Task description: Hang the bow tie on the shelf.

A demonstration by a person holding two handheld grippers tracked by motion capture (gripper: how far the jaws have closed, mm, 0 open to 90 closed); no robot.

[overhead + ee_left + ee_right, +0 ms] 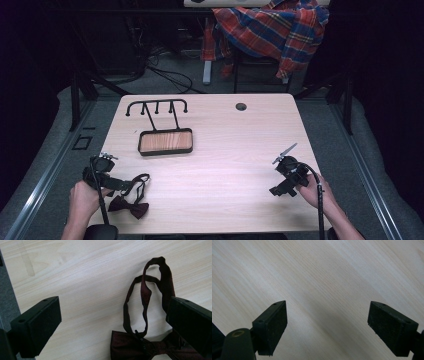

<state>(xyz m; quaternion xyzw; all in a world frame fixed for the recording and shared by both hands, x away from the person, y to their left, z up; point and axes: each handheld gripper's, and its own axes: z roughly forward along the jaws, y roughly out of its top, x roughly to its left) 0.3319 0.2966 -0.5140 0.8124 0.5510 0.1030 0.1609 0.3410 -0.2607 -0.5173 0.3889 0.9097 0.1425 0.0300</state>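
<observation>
Your left tool (131,186) hangs with jaws spread wide over the dark red bow tie (131,206), which lies by the bench's (235,150) near left corner. Your right tool (327,327) gapes open too, gripping nothing, near the right edge.

This looks like a recording room or lab set up in a dark corner. A pale wood-grain desk (240,150) with a round cable hole (241,106) stands on grey carpet (65,135), framed by black metal stands (75,100). Loose black cables (165,75) trail across the floor behind it, beside a chair draped with a red-and-blue plaid shirt (270,27).
</observation>
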